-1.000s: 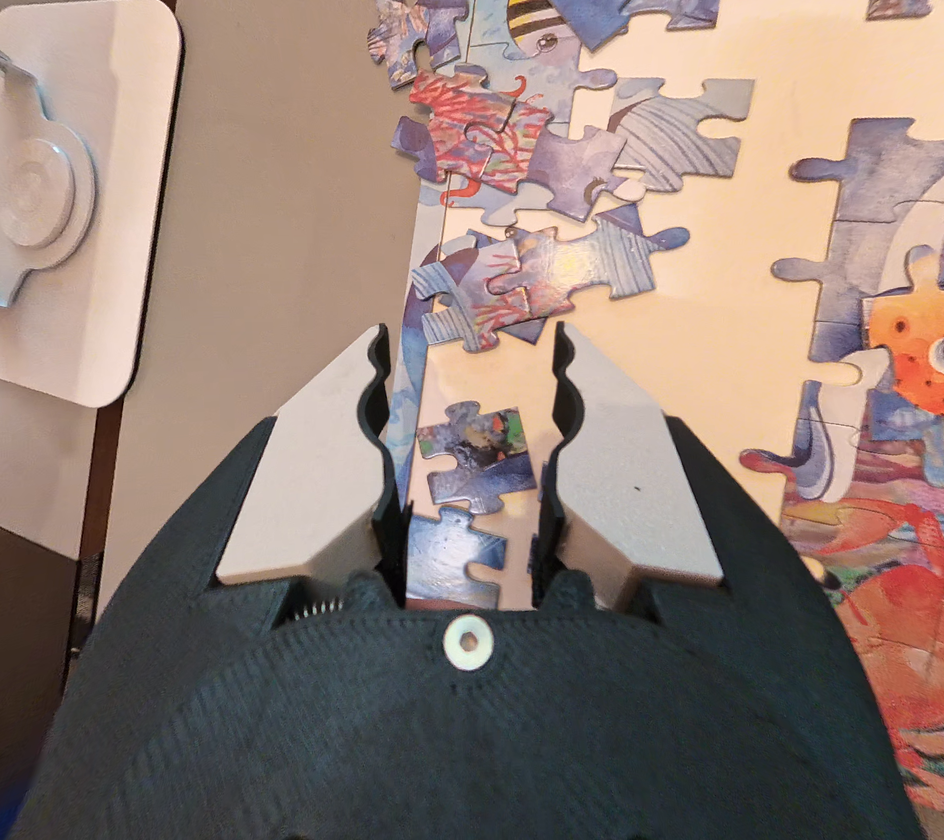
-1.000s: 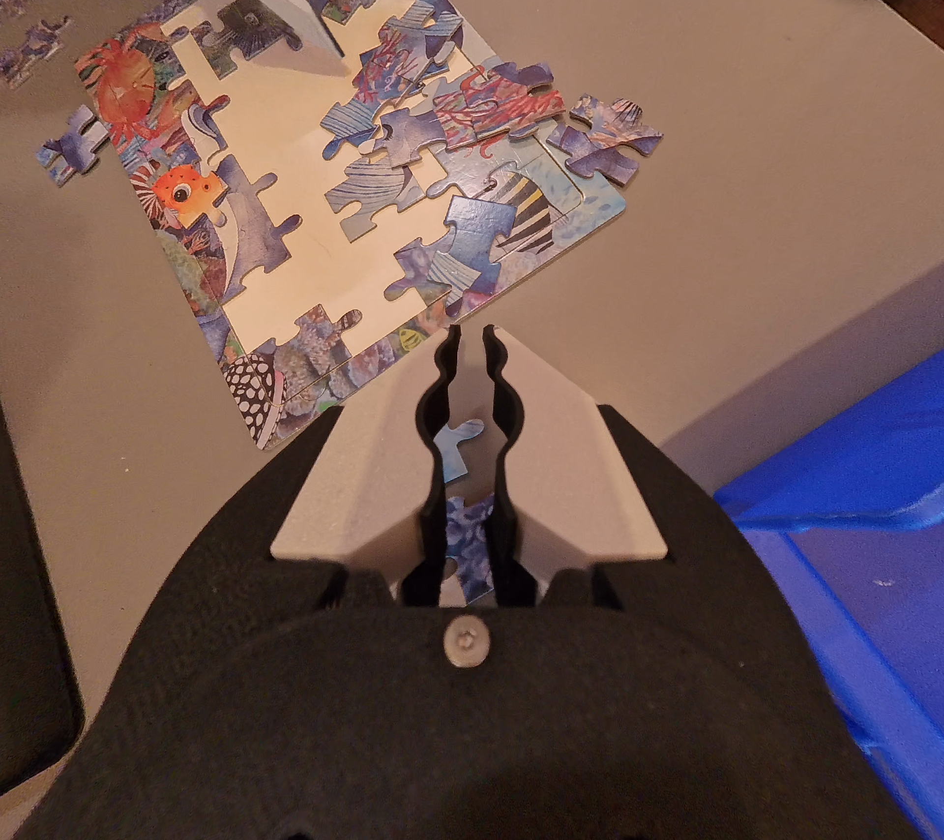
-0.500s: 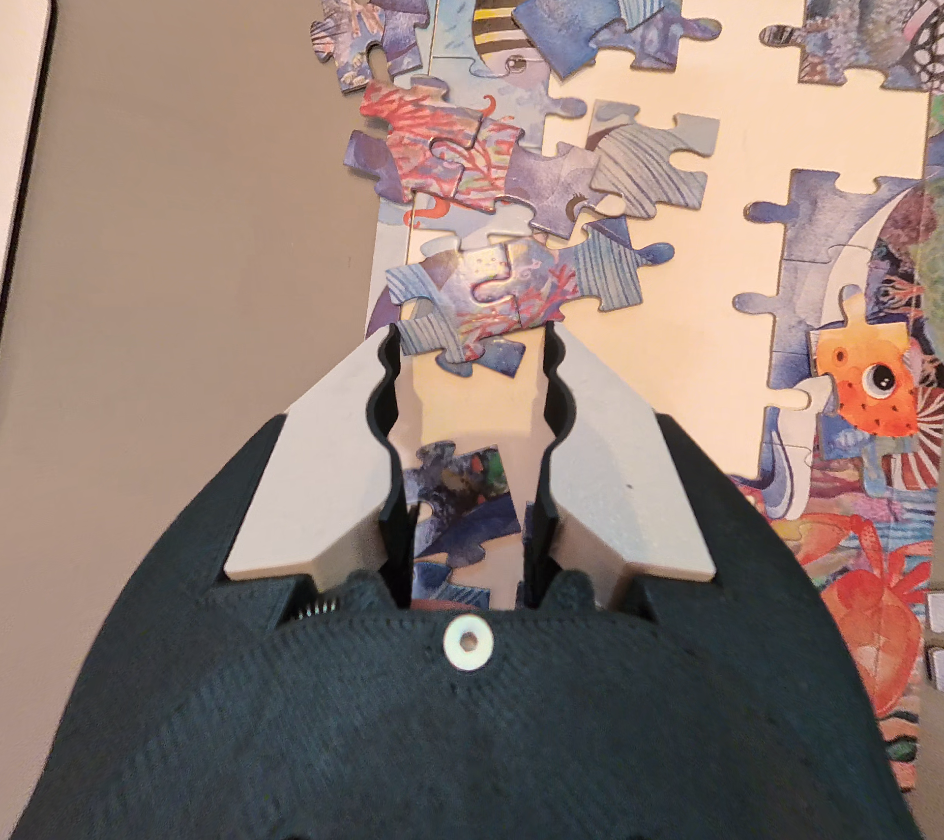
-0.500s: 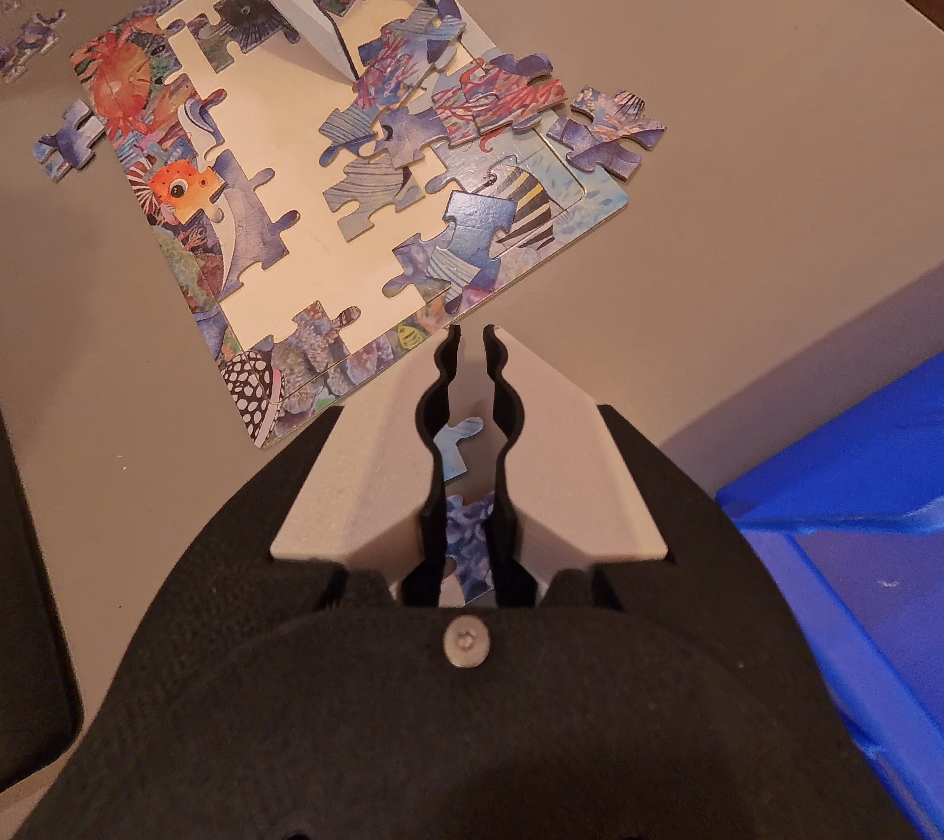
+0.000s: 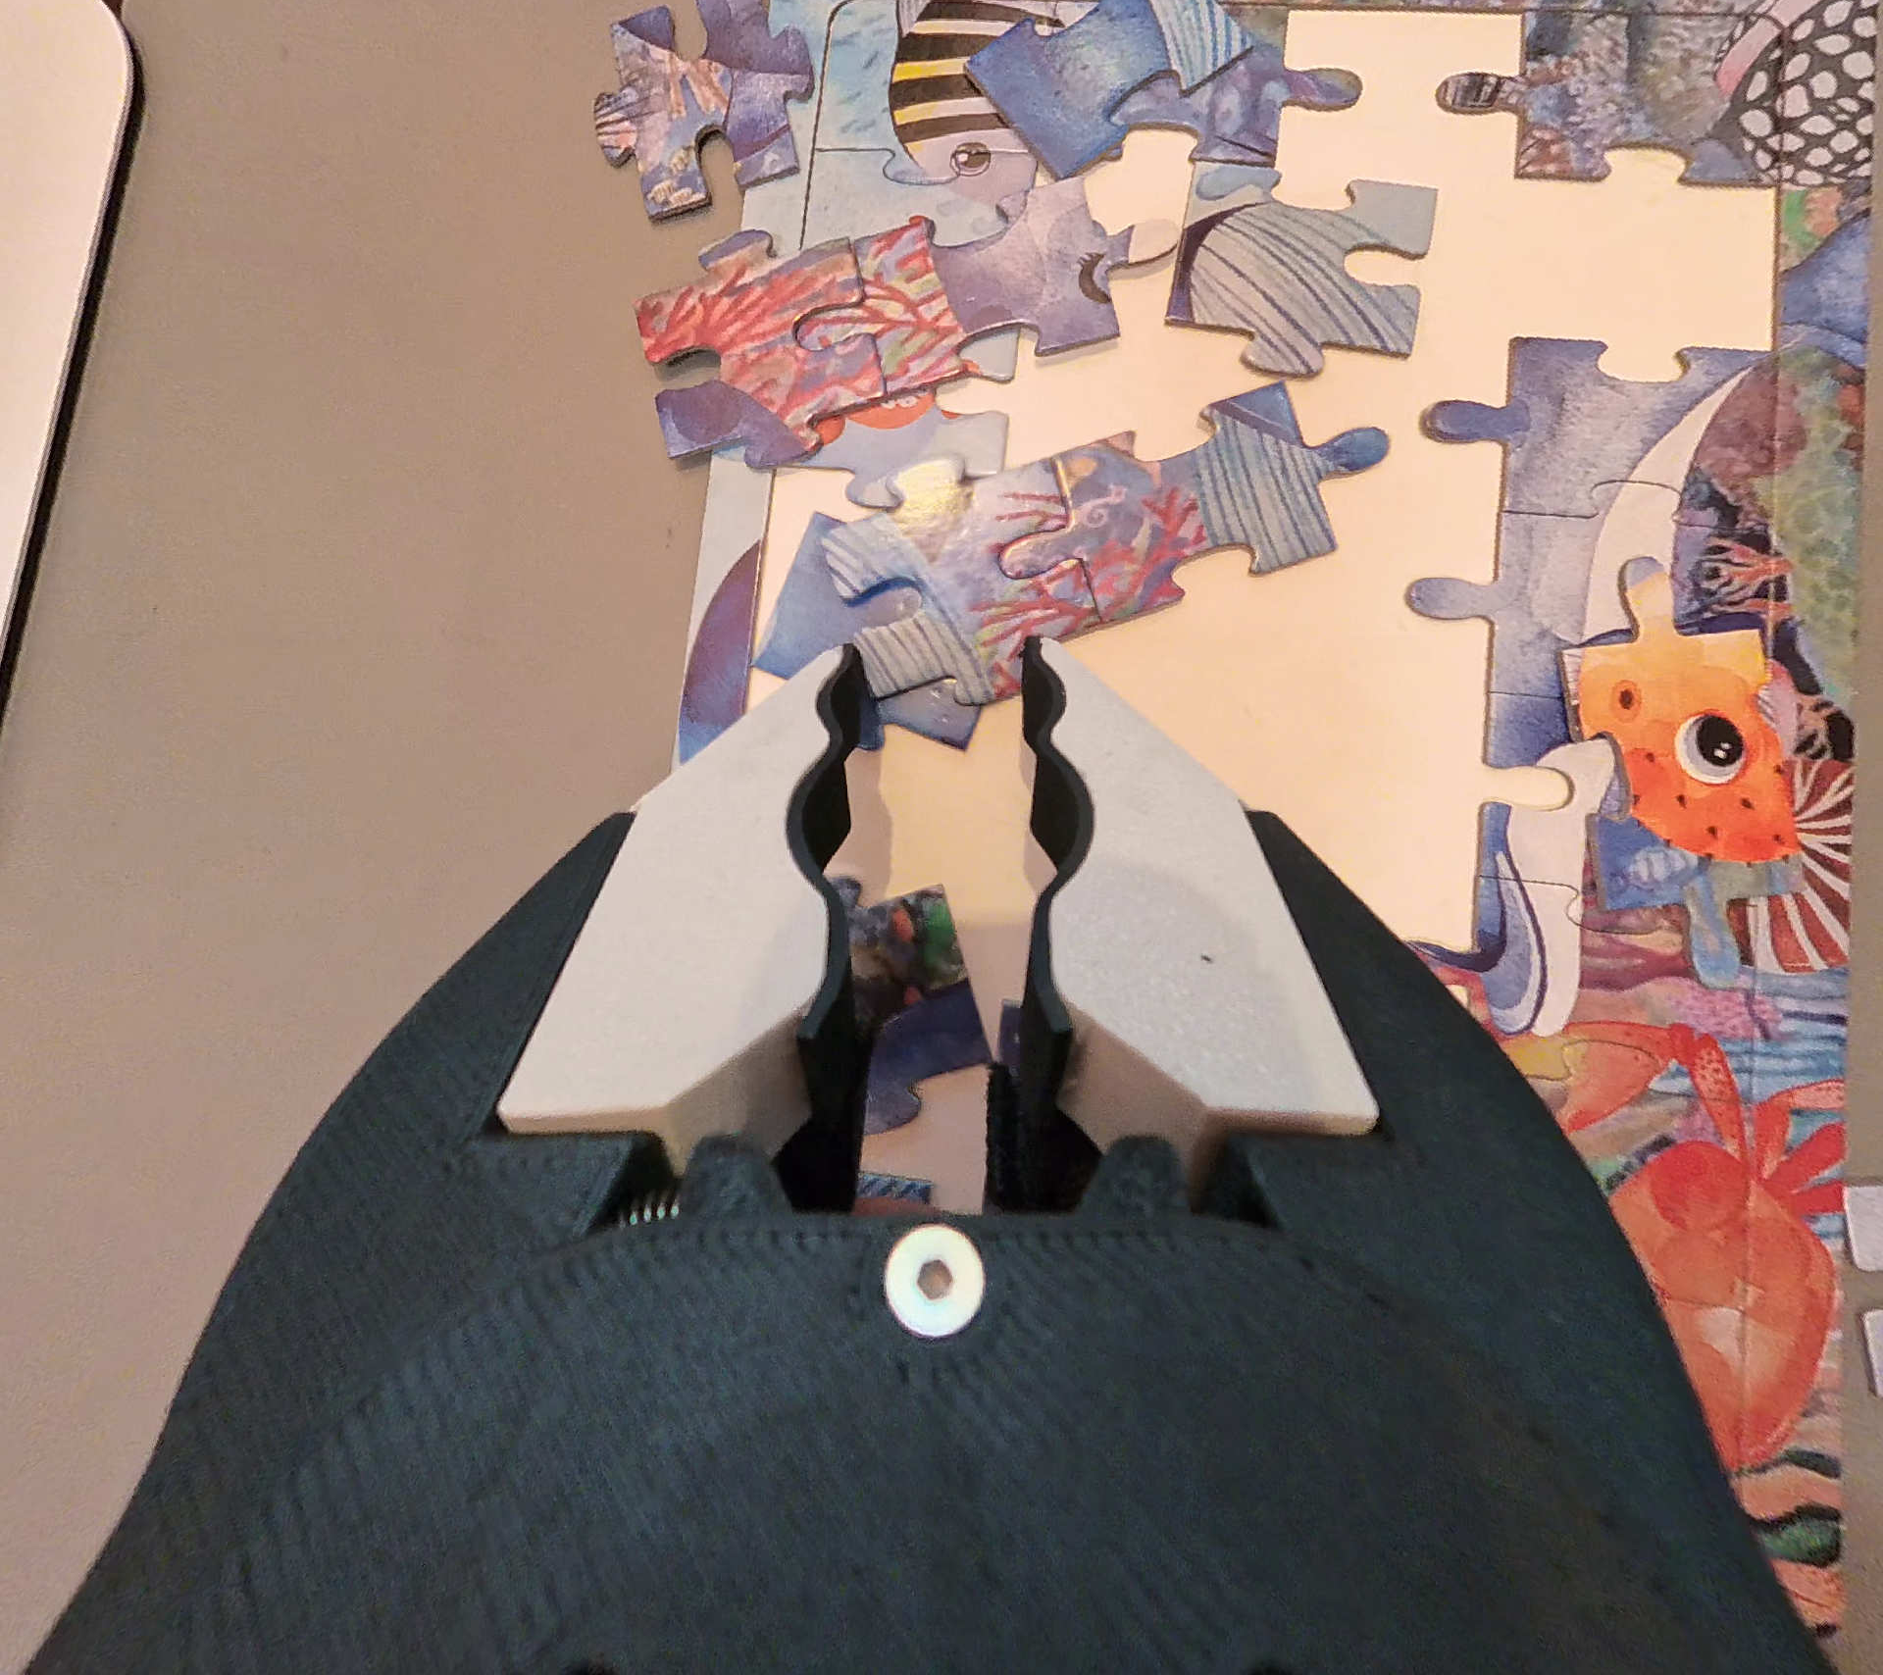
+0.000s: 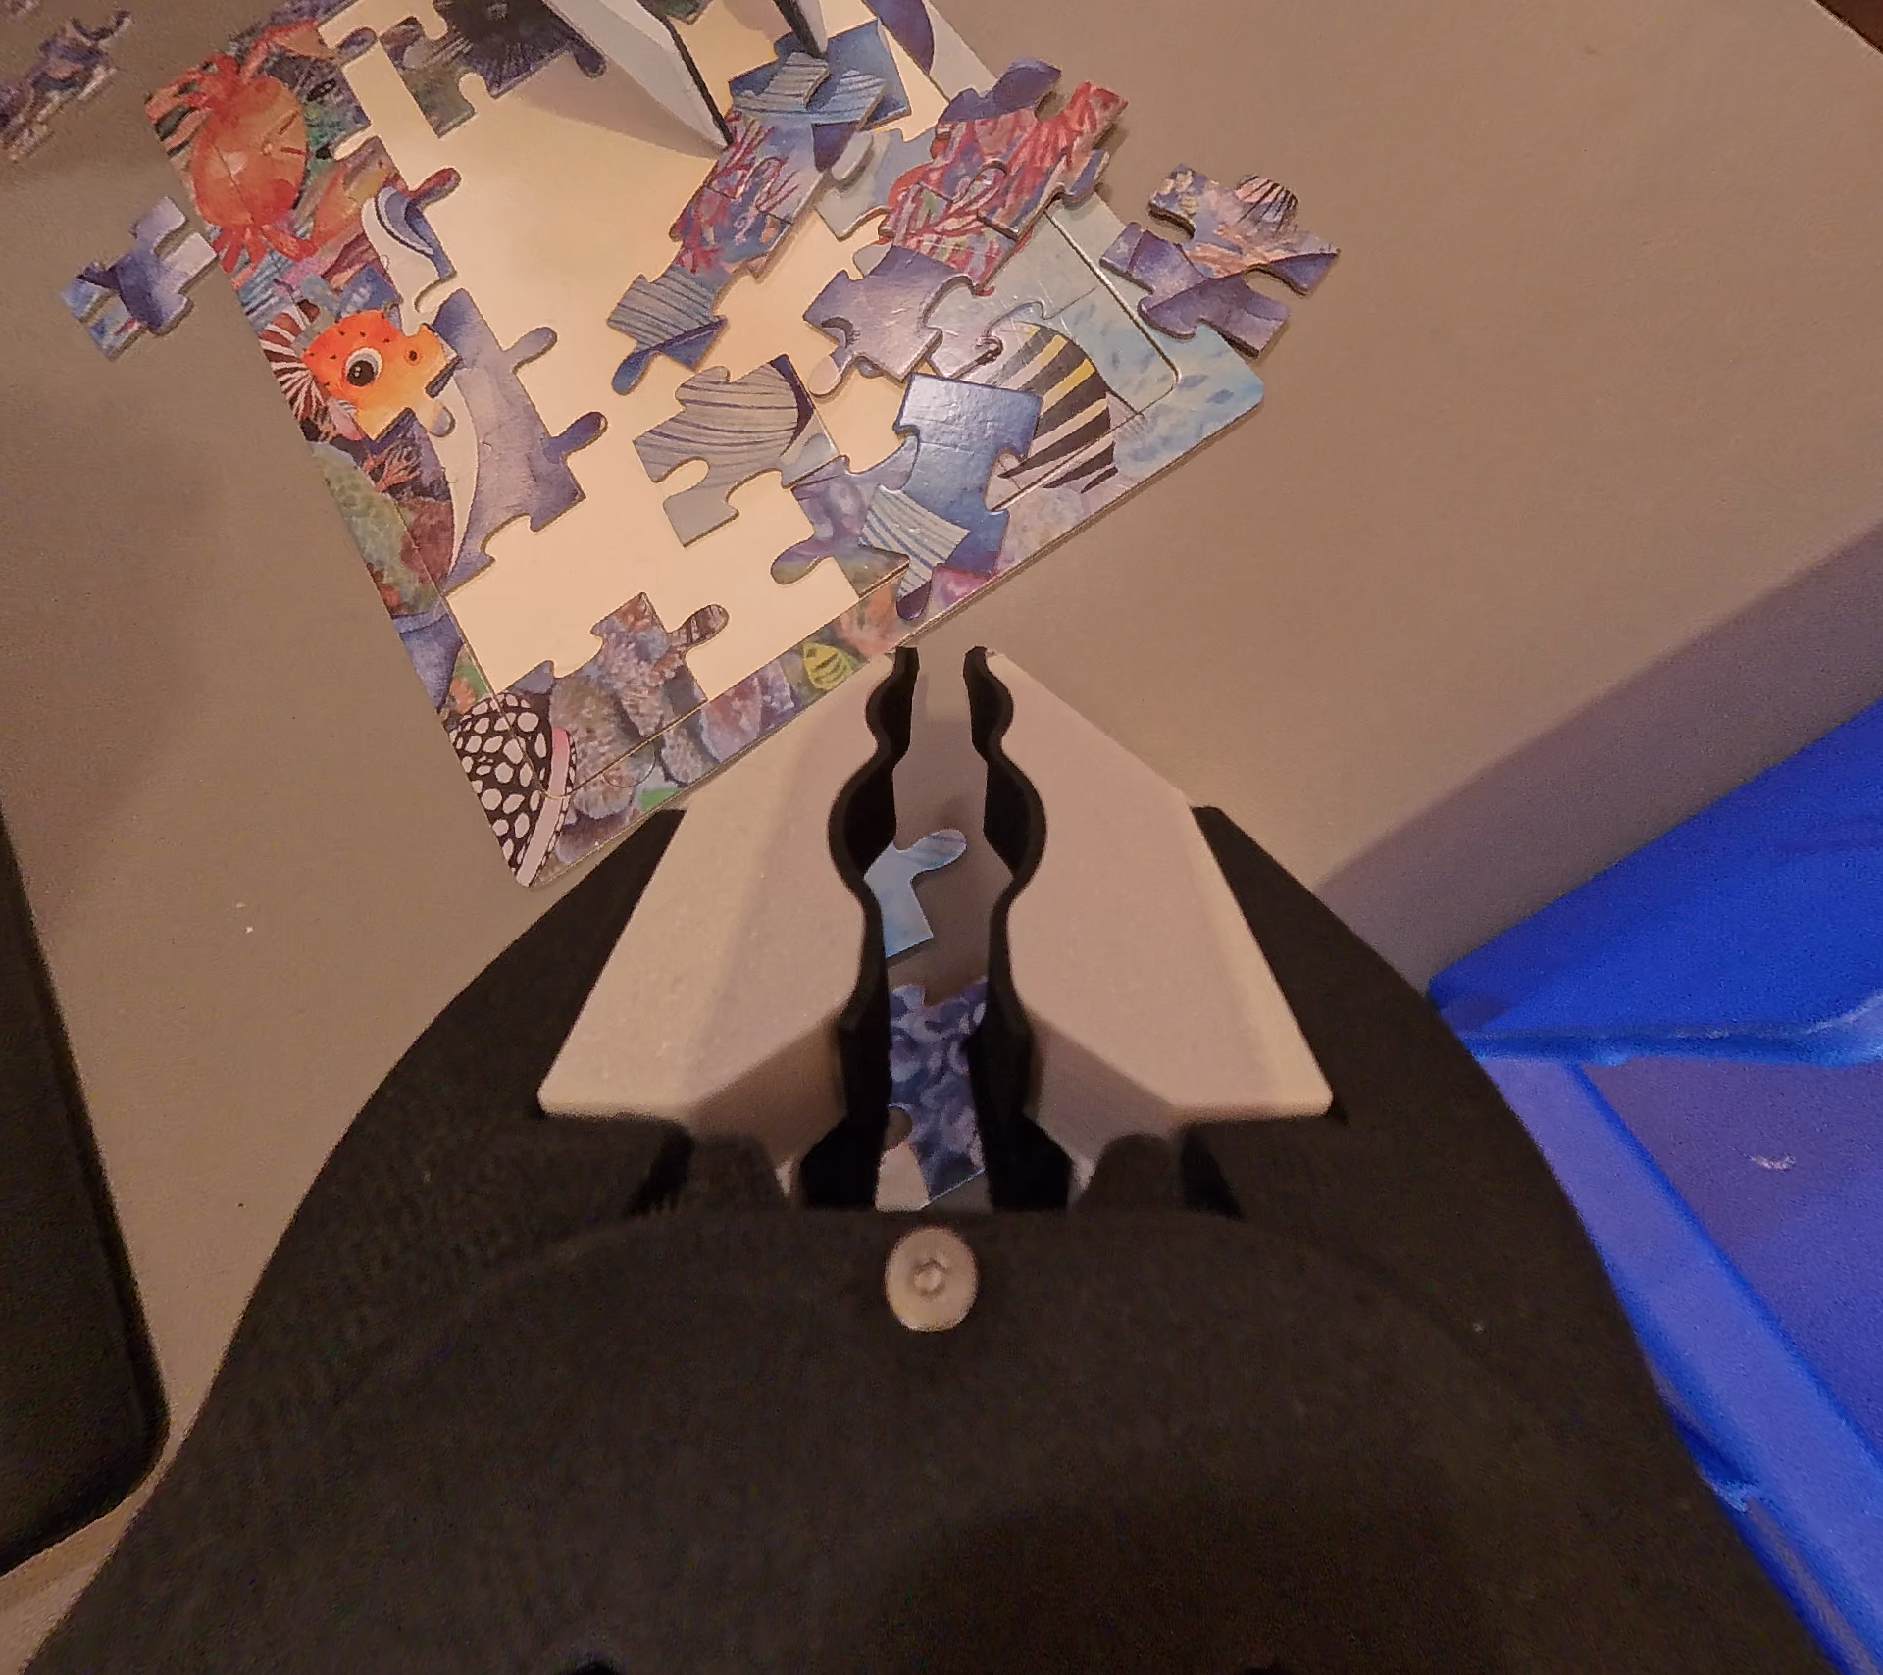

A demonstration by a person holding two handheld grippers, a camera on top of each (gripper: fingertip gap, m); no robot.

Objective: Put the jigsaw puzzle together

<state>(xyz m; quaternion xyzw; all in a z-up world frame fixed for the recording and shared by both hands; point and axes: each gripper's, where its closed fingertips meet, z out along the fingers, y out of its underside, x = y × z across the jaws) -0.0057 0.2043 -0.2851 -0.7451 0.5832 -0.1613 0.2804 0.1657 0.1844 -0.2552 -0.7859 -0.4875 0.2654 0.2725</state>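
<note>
A: Left claw point(image 5: 943, 668) status?

B: Jaws parted, nothing between them. Tips sit over the near-left part of the puzzle board point(image 5: 1274, 709), straddling the near end of a joined coral-and-stripe cluster point(image 5: 1060, 566). In the right wrist view the same claw point(image 6: 764, 88) comes down steeply onto that cluster; contact with it cannot be confirmed.

A: Right claw point(image 6: 943, 658)?

B: Jaws a narrow gap apart, not gripping anything. It hangs above the grey desk point(image 6: 1427, 302), just off the board's near corner. Two loose pieces lie on the desk below it, seen through the gap: a light blue piece point(image 6: 912, 887) and a darker blue piece point(image 6: 937, 1086).

A: Puzzle state?

B: Board flat on the desk, cream centre largely bare. Seated: orange fish point(image 5: 1712, 760), crab point(image 5: 1732, 1219), spotted fish point(image 5: 1793, 88), striped fish point(image 5: 943, 88). Unseated pieces lie askew on the left side: red coral pair point(image 5: 815, 322) overhanging the board edge, grey-striped piece point(image 5: 1304, 271), blue piece point(image 5: 1100, 67). One purple piece point(image 5: 703, 98) is off the board, just beside its far-left corner.

A: Surroundings?

B: Blue bin point(image 6: 1681, 1015) right of the right claw; white tray point(image 5: 51, 251) at the desk's left edge.
</note>
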